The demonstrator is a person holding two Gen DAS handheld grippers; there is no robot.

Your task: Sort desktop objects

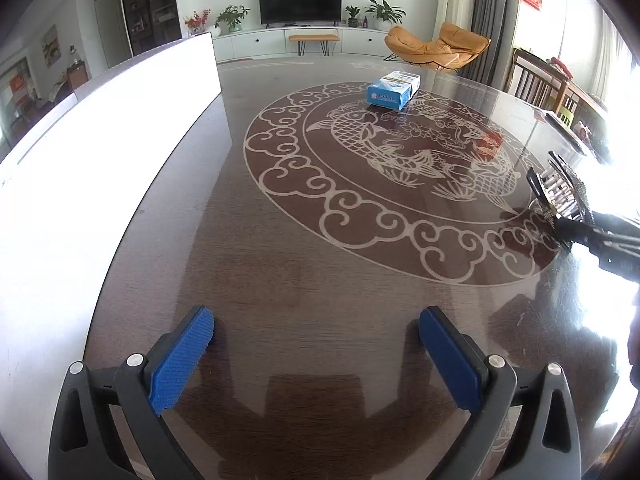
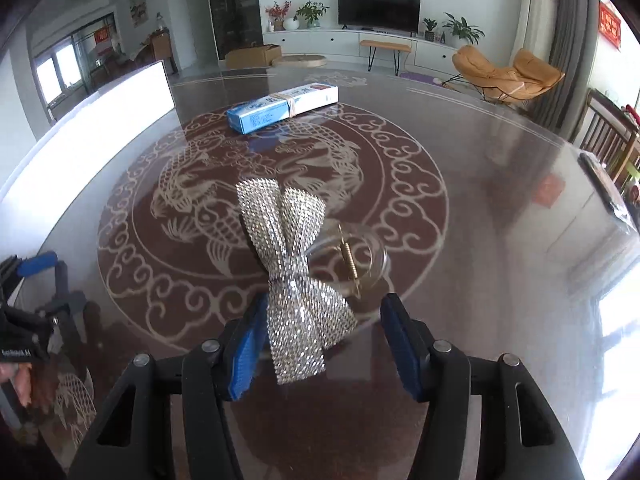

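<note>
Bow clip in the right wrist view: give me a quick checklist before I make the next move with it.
1. Bow clip lies between the right claw's fingers: ok.
2. Both pads press on it: not ok. The pad on the picture's right stands clear of the bow's edge.
3. Left claw open with nothing between its fingers: ok.
4. Blue box out of the way: ok, it sits far across the table.
5. Clip's clear spring part free of the fingers: ok, it sticks out ahead of them.
6. Clip lifted off the table: cannot tell.
</note>
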